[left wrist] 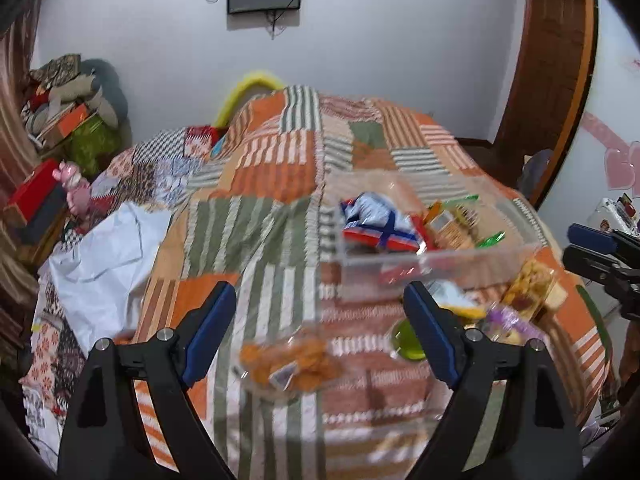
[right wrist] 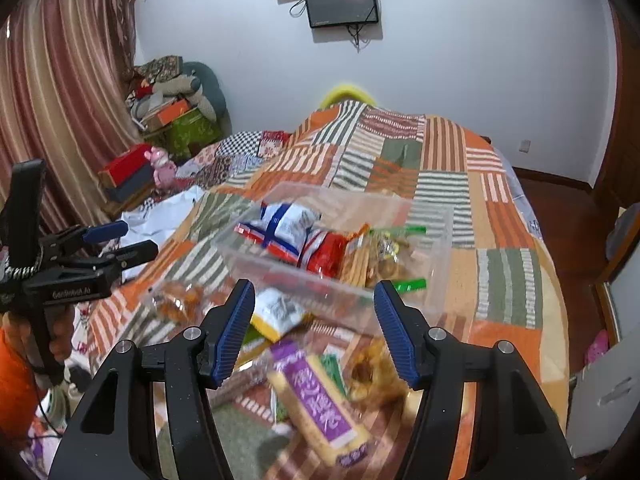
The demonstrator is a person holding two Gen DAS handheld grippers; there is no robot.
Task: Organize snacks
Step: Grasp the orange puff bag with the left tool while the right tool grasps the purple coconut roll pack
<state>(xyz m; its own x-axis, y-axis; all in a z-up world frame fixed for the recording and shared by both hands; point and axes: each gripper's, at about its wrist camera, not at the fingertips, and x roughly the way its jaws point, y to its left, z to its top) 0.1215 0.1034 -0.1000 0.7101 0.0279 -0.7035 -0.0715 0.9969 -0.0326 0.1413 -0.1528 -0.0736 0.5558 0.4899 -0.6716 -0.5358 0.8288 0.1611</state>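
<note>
Both tongs, left (left wrist: 320, 334) and right (right wrist: 314, 330), are spread wide and holding nothing. The loose snacks sit on the bed's quilt (left wrist: 256, 168) in front of the clear bin (right wrist: 436, 236). The purple-label pack (right wrist: 320, 400) looks light and crinkly, probably brittle inside, so pinch it gently across its short width.

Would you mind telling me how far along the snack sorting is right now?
Partly done. The clear bin already holds several packets, including a blue-and-white bag. Nothing is in hand: the left gripper and right gripper both have open, empty jaws. Still loose on the quilt: the purple-label packet and an orange snack bag.
</note>
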